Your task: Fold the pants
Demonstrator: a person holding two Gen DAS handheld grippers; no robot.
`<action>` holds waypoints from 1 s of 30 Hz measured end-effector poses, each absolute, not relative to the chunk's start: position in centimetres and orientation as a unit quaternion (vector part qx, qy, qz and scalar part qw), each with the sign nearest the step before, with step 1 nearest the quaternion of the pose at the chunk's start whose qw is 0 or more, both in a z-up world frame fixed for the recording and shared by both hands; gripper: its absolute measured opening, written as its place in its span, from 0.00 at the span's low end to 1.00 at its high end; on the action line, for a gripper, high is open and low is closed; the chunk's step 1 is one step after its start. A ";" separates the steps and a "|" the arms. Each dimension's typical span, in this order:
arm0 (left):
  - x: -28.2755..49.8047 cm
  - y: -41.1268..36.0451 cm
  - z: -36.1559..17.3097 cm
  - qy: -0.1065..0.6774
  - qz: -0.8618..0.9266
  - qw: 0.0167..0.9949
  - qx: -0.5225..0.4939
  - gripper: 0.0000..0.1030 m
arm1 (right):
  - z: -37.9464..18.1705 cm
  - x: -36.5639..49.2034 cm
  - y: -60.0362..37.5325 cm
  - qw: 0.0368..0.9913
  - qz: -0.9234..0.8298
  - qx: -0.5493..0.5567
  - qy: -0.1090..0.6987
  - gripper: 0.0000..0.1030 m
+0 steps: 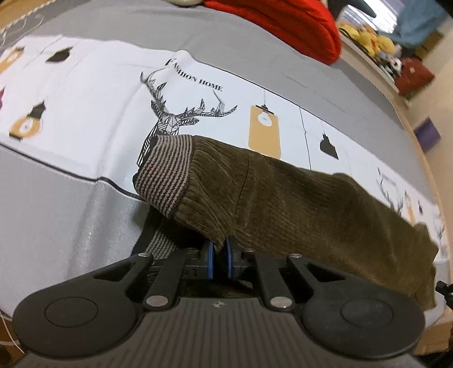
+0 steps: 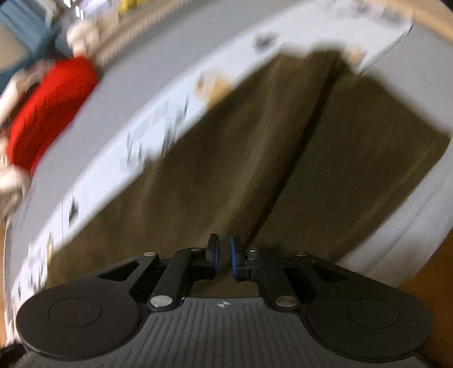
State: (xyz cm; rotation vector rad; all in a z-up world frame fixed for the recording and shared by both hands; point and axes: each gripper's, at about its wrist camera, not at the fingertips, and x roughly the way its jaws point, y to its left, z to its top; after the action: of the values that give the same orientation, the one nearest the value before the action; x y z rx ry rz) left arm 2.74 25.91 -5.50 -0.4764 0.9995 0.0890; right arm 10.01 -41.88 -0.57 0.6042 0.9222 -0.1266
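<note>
Olive-brown corduroy pants (image 1: 297,195) with a striped ribbed cuff (image 1: 167,169) lie across a printed bedsheet (image 1: 85,113). My left gripper (image 1: 220,254) is shut on the lower edge of the pant leg just behind the cuff, and the leg is lifted and draped to the right. In the blurred right wrist view the pants (image 2: 226,169) spread out flat with a dark crease down the middle. My right gripper (image 2: 224,257) hovers above them, its blue pads a narrow gap apart with nothing between them.
A red garment (image 1: 297,25) lies at the far side of the bed and also shows in the right wrist view (image 2: 48,110). Yellow plush toys (image 1: 365,36) and a red bag (image 1: 413,76) sit on a shelf beyond. The wooden bed edge (image 1: 424,158) runs at the right.
</note>
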 end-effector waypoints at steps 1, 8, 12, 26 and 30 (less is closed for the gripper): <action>2.8 26.0 -5.5 0.475 0.047 0.847 -0.236 0.12 | 0.2 10.1 -43.3 0.860 -0.070 0.291 0.412 0.13; 3.8 25.7 -6.5 0.486 0.080 0.829 -0.266 0.35 | -2.6 11.3 -52.0 0.823 -0.154 0.401 0.371 0.35; 4.4 25.5 -7.0 0.491 0.090 0.828 -0.255 0.37 | -6.0 13.2 -53.9 0.766 -0.166 0.483 0.390 0.35; 6.1 24.4 -7.6 0.500 0.095 0.832 -0.221 0.38 | -7.5 18.6 -48.6 0.796 -0.173 0.395 0.425 0.37; 6.2 24.4 -7.7 0.502 0.090 0.832 -0.219 0.38 | -5.6 19.2 -47.4 0.822 -0.104 0.437 0.351 0.38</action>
State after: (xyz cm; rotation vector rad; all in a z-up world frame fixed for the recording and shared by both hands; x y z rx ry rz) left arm 6.21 24.44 -7.73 -0.4646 1.0640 0.1918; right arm 19.24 -47.44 -5.59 0.9299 0.7462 -0.2202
